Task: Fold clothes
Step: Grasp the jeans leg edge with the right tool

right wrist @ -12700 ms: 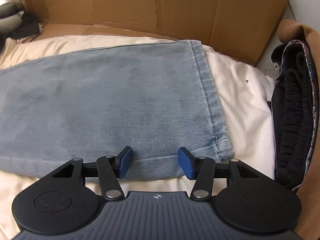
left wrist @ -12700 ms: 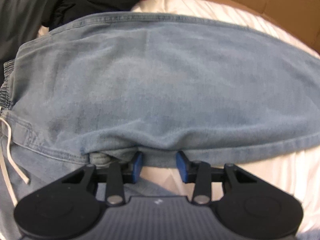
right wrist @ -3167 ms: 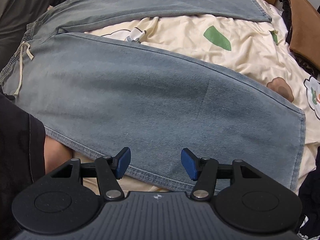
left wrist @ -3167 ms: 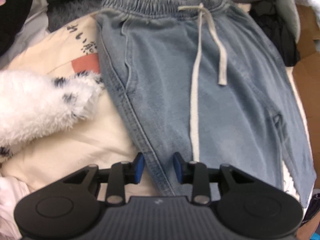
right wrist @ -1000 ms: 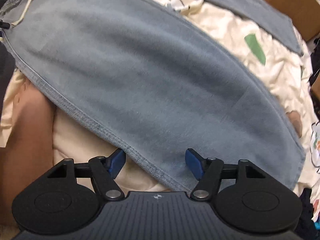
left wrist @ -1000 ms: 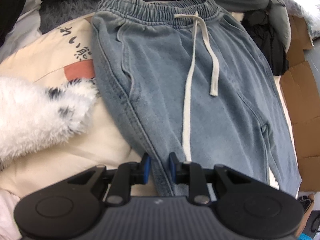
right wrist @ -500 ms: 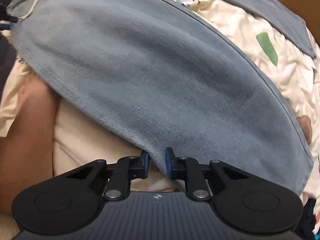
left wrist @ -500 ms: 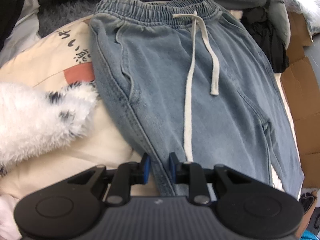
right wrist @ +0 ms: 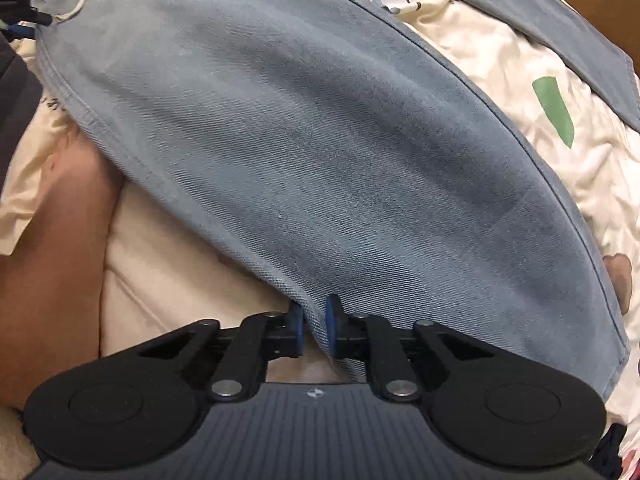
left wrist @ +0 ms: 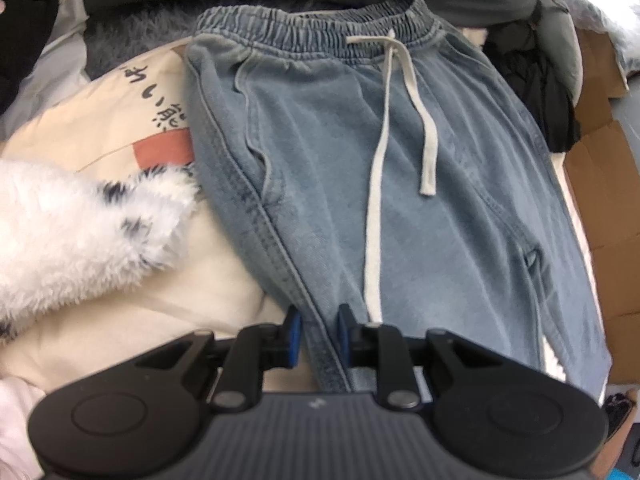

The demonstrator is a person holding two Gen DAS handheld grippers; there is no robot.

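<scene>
- The right tongs (right wrist: pixel 314 330), spread wide a second ago on either side of the near side seam of the jeans (right wrist: pixel 320 152), have since closed and now pinch that seam partway down the leg; half a second ago they were already clamped.
- The left tongs (left wrist: pixel 318 334) were narrowed on the outer side seam of the same jeans (left wrist: pixel 360 168) a second ago and remain gripping it below the hip, with little change in that view.
- The jeans lie spread on the bed (right wrist: pixel 500 64): elastic waistband (left wrist: pixel 316 30) and white drawstring (left wrist: pixel 404 92) at the far end of the left view, the near leg broad and flat in the right view, the other leg (right wrist: pixel 560 16) angled away beyond a strip of printed sheet.
- A white fluffy item (left wrist: pixel 80 232) lies just beside the left hip of the jeans.
- With both tongs now holding one long edge at two points, the judgement is that the near leg is ready to be lifted and laid across onto the other leg, a lengthwise fold.
</scene>
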